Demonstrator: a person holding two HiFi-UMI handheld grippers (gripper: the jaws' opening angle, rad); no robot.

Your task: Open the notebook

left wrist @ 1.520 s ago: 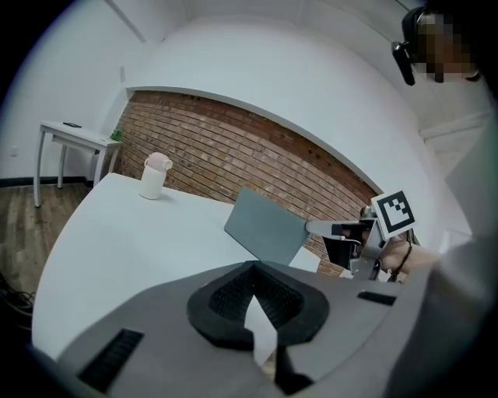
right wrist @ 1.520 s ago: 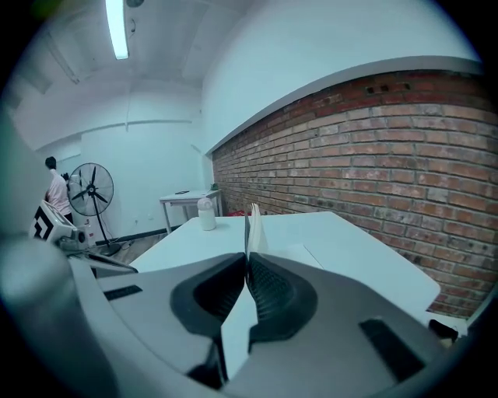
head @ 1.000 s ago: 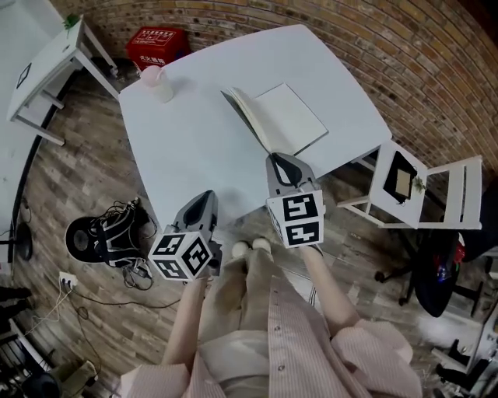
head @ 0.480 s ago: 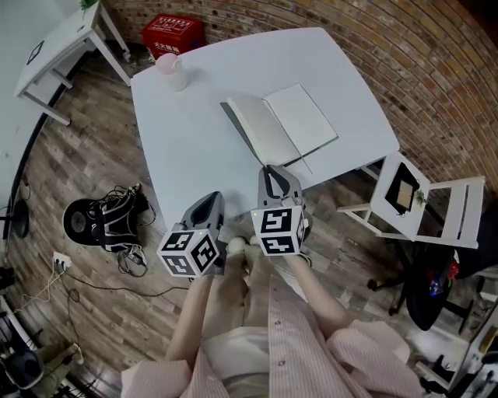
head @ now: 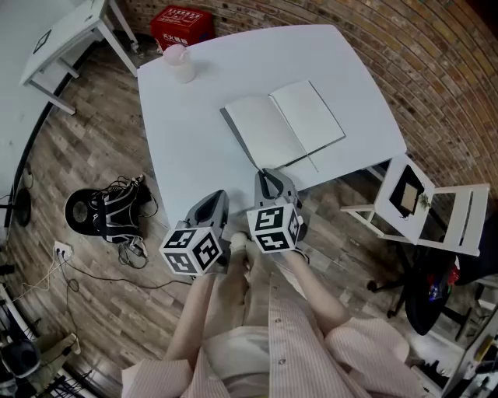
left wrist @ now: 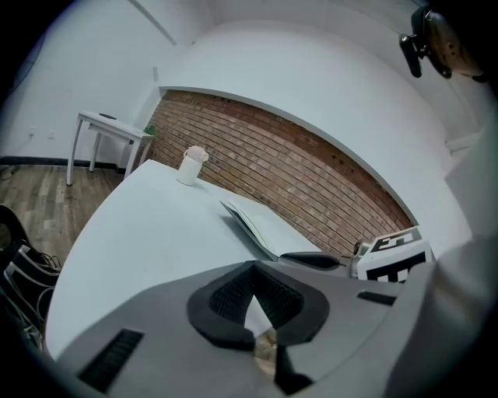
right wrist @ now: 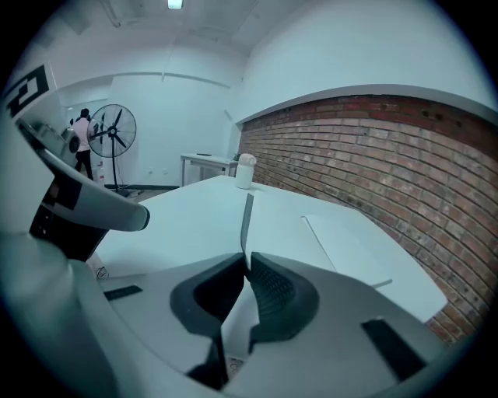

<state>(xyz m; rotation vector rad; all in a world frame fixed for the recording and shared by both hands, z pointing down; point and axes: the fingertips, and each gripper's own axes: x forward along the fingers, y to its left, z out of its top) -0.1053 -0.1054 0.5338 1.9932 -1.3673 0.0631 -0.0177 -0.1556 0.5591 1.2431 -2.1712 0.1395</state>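
— So, where is the notebook point(head: 284, 124)?

— Flat on the white surface point(head: 187, 155), opened wide with blank pages up. It lies just ahead of the right gripper point(right wrist: 244, 260), its near corner close to those tips. From the left gripper point(left wrist: 253, 264) it is ahead and off to the right.

— Anything between the fingers?

— No. The right fingers point(right wrist: 272, 291) are pressed together at the tips, with only the notebook's left edge and bare surface beyond them. The left fingers point(left wrist: 226, 295) meet at the tips too and pinch nothing.

— Does either pair touch the notebook?

— Not the left pair, which is short of it, by the near edge of the surface. For the right pair I cannot tell whether the tips meet that corner.

— What else is around?

— A pale cup point(head: 180, 64) stands far ahead of the left fingers, at the far corner of the surface. A red box point(head: 183, 22) sits on the floor beyond it. A black bag point(head: 109, 218) lies on the floor to the left of the left fingers, and a white chair point(head: 420, 206) stands to the right of the right ones.
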